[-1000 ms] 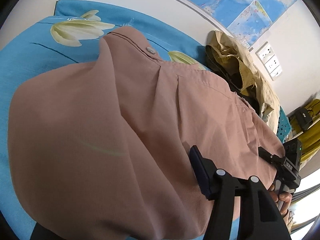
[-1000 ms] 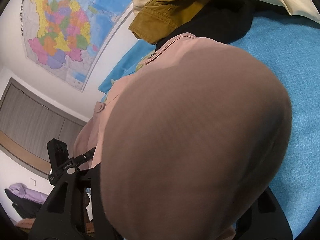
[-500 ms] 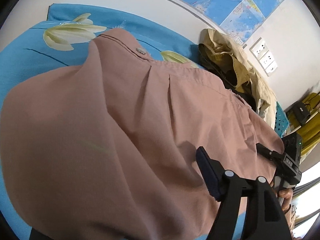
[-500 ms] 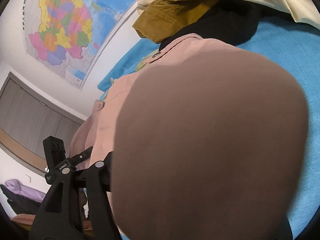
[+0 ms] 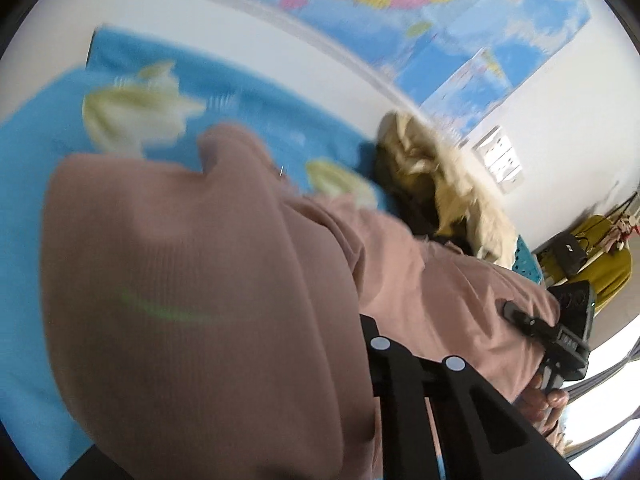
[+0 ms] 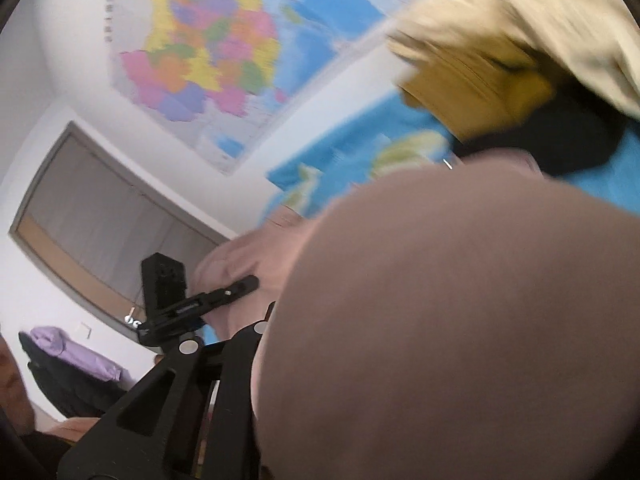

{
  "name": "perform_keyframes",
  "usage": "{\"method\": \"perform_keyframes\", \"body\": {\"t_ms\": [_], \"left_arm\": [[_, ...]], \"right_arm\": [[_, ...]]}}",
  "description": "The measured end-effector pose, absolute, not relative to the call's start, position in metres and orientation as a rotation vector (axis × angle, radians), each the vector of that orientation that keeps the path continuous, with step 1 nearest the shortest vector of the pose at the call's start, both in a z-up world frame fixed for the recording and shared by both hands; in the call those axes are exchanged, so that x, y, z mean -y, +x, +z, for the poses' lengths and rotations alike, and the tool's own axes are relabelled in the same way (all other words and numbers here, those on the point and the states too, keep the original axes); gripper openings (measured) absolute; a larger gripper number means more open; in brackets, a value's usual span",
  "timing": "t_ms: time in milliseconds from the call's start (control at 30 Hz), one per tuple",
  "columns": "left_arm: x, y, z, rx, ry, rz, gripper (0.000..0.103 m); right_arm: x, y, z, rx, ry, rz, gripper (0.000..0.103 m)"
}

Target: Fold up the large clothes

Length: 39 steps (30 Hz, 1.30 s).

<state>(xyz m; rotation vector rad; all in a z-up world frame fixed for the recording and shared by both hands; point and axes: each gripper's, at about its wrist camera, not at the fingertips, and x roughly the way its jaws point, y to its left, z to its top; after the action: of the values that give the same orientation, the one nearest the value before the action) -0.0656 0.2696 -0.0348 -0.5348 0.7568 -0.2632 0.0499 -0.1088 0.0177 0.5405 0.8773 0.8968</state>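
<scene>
A large dusty-pink garment (image 5: 200, 280) hangs lifted over the blue floral bedsheet (image 5: 36, 152). My left gripper (image 5: 360, 344) is shut on the cloth, which drapes over its fingers and hides the tips. In the right wrist view the same pink garment (image 6: 460, 320) fills the lower right, and my right gripper (image 6: 264, 336) is shut on its edge. Each gripper shows in the other's view: the right gripper (image 5: 556, 332) at the far end of the cloth, the left gripper (image 6: 192, 300) likewise. Both views are motion-blurred.
A pile of cream, mustard and black clothes (image 5: 440, 196) lies at the head of the bed, also seen in the right wrist view (image 6: 520, 60). Maps (image 6: 208, 56) hang on the wall. A wardrobe (image 6: 100, 220) and purple clothing (image 6: 72, 352) stand off the bed.
Both grippers have lifted and tilted upward with the garment. The cloth has pulled off the bed, exposing more blue sheet and wall. The views are now blurred by the motion.
</scene>
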Motion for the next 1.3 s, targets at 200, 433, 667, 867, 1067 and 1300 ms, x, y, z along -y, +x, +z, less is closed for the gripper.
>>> {"method": "perform_keyframes", "body": {"t_ms": [200, 433, 667, 867, 1067, 1300], "left_arm": [[-0.313, -0.048, 0.037, -0.641, -0.443, -0.186, 0.012], [-0.392, -0.014, 0.104, -0.504, -0.363, 0.036, 0.012], [-0.484, 0.021, 0.118, -0.435, -0.345, 0.240, 0.012], [-0.564, 0.046, 0.034, -0.519, -0.395, 0.389, 0.013], [-0.607, 0.052, -0.063, -0.687, -0.525, 0.421, 0.016], [-0.615, 0.044, -0.072, -0.737, -0.521, 0.402, 0.034]], "right_arm": [[0.060, 0.092, 0.084, -0.763, 0.472, 0.993, 0.016], [-0.046, 0.166, 0.134, -0.659, 0.421, 1.107, 0.015], [-0.153, 0.204, 0.143, -0.588, 0.362, 1.200, 0.015], [-0.236, 0.211, 0.052, -0.768, 0.266, 1.227, 0.015], [-0.256, 0.203, -0.053, -1.056, 0.209, 1.184, 0.032], [-0.192, 0.199, -0.046, -1.081, 0.253, 1.145, 0.076]]}}
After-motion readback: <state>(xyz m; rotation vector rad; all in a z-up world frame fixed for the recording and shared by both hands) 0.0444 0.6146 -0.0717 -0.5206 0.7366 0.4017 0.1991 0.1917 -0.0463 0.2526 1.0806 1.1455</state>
